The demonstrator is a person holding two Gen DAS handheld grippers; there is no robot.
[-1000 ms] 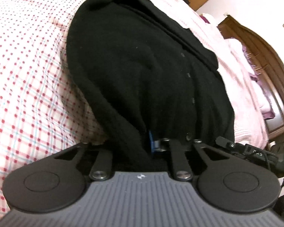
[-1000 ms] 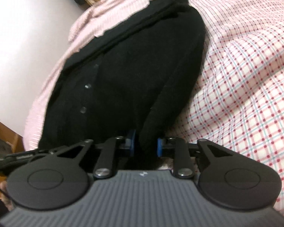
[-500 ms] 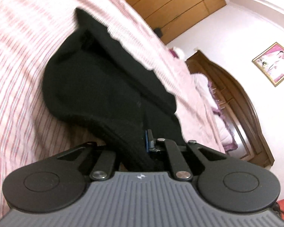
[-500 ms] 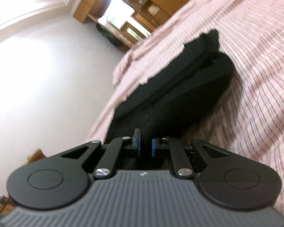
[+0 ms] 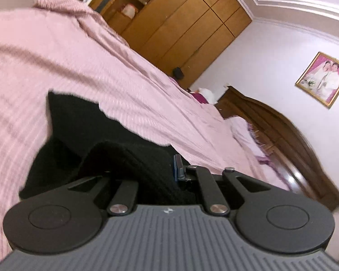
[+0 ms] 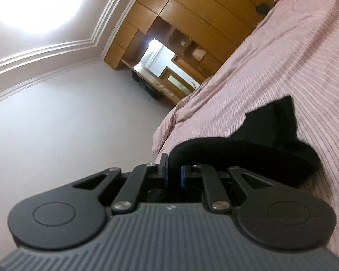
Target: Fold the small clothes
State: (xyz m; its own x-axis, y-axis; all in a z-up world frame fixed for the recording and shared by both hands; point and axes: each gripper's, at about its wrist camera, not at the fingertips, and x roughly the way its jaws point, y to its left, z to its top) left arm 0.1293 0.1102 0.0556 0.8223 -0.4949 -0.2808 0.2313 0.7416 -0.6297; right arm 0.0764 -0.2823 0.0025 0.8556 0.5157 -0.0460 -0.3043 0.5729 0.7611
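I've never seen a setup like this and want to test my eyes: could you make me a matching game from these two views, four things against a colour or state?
Things:
1. black cardigan
2. bed cover
3. wardrobe
4. framed picture

Descriptions:
A. hangs on the pale wall
B. pink, striped
C. brown wood
D. pinched in both the left gripper and the right gripper

Pairs: 1-D, 2-B, 3-C, 4-A
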